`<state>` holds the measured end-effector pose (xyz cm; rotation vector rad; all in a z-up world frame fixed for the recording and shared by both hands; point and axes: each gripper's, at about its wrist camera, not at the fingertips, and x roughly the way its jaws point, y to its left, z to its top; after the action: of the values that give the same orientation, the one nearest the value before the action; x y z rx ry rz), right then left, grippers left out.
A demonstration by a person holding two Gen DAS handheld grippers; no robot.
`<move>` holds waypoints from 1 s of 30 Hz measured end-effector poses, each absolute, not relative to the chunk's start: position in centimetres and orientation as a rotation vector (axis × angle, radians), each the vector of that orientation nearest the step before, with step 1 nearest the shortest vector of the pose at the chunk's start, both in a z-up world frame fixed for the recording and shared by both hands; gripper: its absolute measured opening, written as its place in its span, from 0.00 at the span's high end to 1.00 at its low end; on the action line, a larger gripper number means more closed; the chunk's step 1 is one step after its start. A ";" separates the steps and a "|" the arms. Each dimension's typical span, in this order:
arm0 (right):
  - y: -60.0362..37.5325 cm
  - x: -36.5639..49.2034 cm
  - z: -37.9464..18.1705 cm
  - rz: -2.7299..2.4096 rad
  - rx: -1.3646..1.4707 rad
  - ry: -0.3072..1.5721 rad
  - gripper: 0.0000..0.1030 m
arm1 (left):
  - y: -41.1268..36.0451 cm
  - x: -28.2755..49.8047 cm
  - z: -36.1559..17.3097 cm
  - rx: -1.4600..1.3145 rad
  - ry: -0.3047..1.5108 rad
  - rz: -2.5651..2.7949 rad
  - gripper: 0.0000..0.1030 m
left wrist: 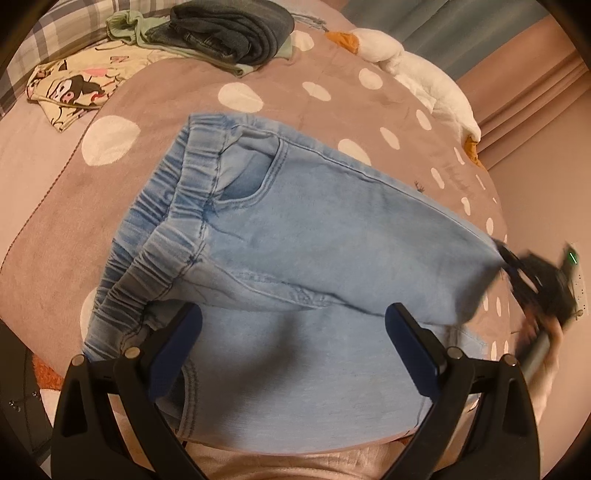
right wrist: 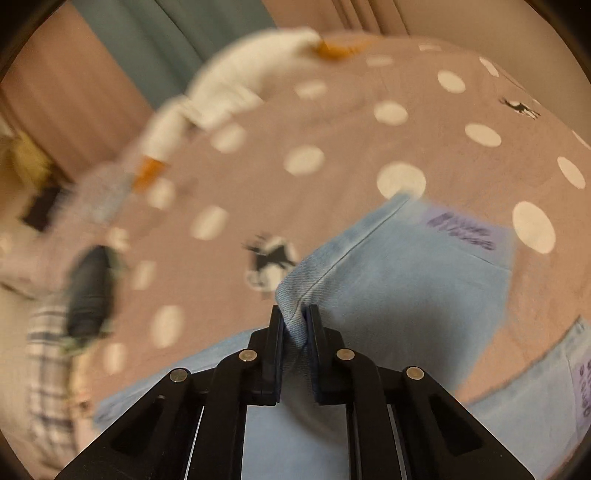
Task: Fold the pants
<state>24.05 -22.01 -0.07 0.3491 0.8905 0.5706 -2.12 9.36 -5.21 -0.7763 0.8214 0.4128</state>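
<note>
At far left on the dotted blanket (left wrist: 258, 74), a cartoon-print cloth (left wrist: 70, 92) lies beside a stack of dark jeans (left wrist: 236, 33), well apart from the pants (left wrist: 314, 240). The pants, light denim, spread mid-blanket with the elastic waistband to the left; the left gripper (left wrist: 291, 332) hangs over them, jaws spread wide, holding nothing. At the right edge of the pants, the right gripper (right wrist: 294, 328) is pressed together, pinching a fold of denim; that view is blurred.
</note>
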 end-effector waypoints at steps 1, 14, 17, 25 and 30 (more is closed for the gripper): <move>-22.9 22.9 0.2 0.592 0.355 0.880 0.88 | 9.4 -2.0 -5.1 -0.775 0.818 0.419 0.03; -26.2 18.1 -7.2 0.529 0.339 1.020 0.88 | 10.3 1.8 -4.0 -0.773 0.808 0.418 0.03; -26.7 17.9 -8.8 0.524 0.357 1.062 0.88 | 10.5 3.2 -3.8 -0.769 0.813 0.408 0.03; -26.9 17.5 -9.8 0.532 0.381 1.062 0.88 | 11.1 7.3 -4.3 -0.767 0.861 0.401 0.04; -27.0 17.1 -10.6 0.529 0.373 1.066 0.89 | 11.5 10.2 -5.2 -0.745 0.896 0.415 0.10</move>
<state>17.14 -26.95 -10.57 0.3729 1.0661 0.5289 10.18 11.47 -5.24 -0.7452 0.8958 0.4146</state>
